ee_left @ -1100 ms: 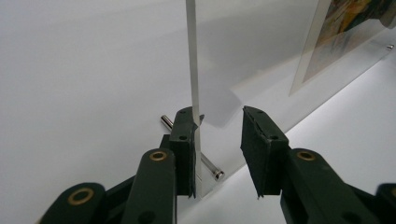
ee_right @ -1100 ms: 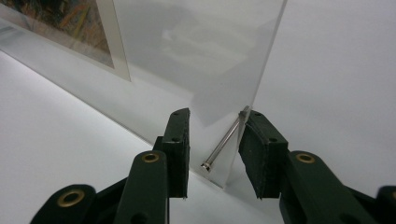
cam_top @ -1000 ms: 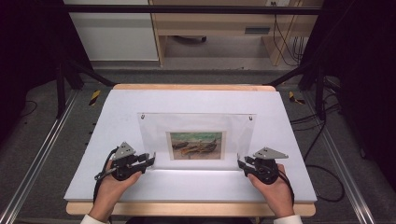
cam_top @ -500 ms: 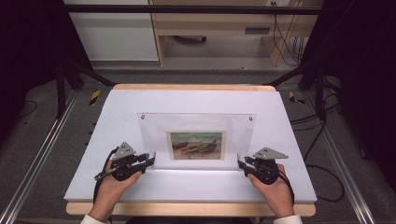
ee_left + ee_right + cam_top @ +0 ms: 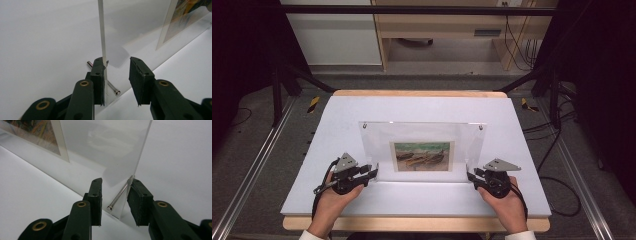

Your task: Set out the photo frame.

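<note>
A white sheet (image 5: 422,107) covers a wooden table (image 5: 412,224) standing on grey carpet (image 5: 262,150). Beyond it stands a light wooden desk (image 5: 447,25) beside a white cabinet (image 5: 332,35), with cables (image 5: 514,35) hanging at the right. Black frame legs (image 5: 279,80) and aluminium rails (image 5: 249,175) flank the table; the sides are dark.

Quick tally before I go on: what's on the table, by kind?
Clear frame: 1
Picture: 1
Metal pins: 4
Grippers: 2 (left gripper, right gripper)
Total: 8
</note>
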A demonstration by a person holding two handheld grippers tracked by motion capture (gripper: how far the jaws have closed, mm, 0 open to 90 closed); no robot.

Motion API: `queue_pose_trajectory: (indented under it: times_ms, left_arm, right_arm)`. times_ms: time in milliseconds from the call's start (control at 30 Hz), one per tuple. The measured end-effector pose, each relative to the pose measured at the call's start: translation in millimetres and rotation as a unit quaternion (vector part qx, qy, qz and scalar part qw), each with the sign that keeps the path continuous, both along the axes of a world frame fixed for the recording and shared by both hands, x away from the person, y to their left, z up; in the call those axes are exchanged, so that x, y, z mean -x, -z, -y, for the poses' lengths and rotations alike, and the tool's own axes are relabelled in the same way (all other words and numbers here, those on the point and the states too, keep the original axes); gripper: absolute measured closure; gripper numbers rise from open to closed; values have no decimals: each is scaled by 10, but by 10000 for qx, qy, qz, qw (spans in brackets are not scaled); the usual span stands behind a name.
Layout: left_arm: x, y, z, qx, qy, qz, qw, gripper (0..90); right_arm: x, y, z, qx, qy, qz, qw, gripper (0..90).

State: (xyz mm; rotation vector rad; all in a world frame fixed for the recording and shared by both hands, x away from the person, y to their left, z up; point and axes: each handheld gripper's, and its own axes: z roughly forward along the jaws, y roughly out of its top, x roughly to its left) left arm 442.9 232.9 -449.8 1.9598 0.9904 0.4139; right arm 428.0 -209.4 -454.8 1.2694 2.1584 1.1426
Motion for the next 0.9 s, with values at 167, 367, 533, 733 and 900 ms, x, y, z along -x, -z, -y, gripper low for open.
queue_pose_trajectory:
  times_ms: [167, 367, 533, 733, 900]
  left_arm:
    - [-1, 2, 1, 4, -6, 1, 10000, 648]
    - [-1, 2, 2, -5, -4, 11, 10000, 648]
    - [-1, 2, 9, -38, 15, 39, 10000, 634]
    - [2, 6, 43, -9, 29, 125, 9999, 521]
    - [4, 7, 84, -36, 73, 222, 9997, 388]
  right_arm:
    - [0, 1, 2, -1, 3, -7, 10000, 654]
    - [-1, 2, 0, 2, 7, 9, 10000, 647]
    - [-2, 5, -3, -20, -2, 20, 10000, 632]
    - [-4, 2, -17, -57, -19, 48, 10000, 550]
    - [-3, -10, -41, -105, 12, 118, 9999, 437]
